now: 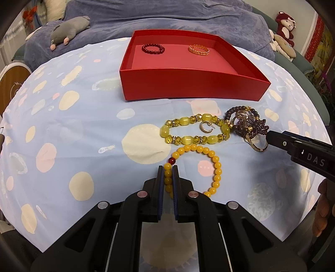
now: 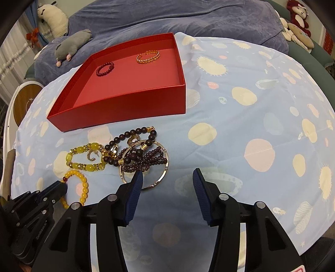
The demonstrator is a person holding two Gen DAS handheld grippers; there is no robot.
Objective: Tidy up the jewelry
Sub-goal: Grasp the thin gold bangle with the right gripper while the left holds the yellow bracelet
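Observation:
A red box [image 1: 188, 83] [image 2: 117, 113] holds a dark red bead ring [image 1: 152, 48] [image 2: 105, 68] and a gold bangle [image 1: 199, 49] [image 2: 147, 56]. My left gripper [image 1: 168, 170] [image 2: 62, 186] is shut on an orange bead bracelet [image 1: 215, 167] [image 2: 83, 188] lying on the cloth. Beyond it lies a yellow-green bead bracelet [image 1: 194, 128] [image 2: 83, 157] with a small hoop earring [image 1: 206, 127] [image 2: 92, 155] inside it. A tangled pile of dark bead bracelets and metal rings [image 1: 247, 125] [image 2: 142, 159] lies to the right. My right gripper [image 2: 167, 177] [image 1: 270, 136] is open at the pile's near edge.
A blue spotted cloth [image 1: 73, 125] [image 2: 251, 125] covers the table. A purple blanket [image 1: 167, 18] and a grey plush toy [image 1: 67, 31] [image 2: 71, 46] lie behind the box. More plush toys [image 1: 284, 27] sit at the back right.

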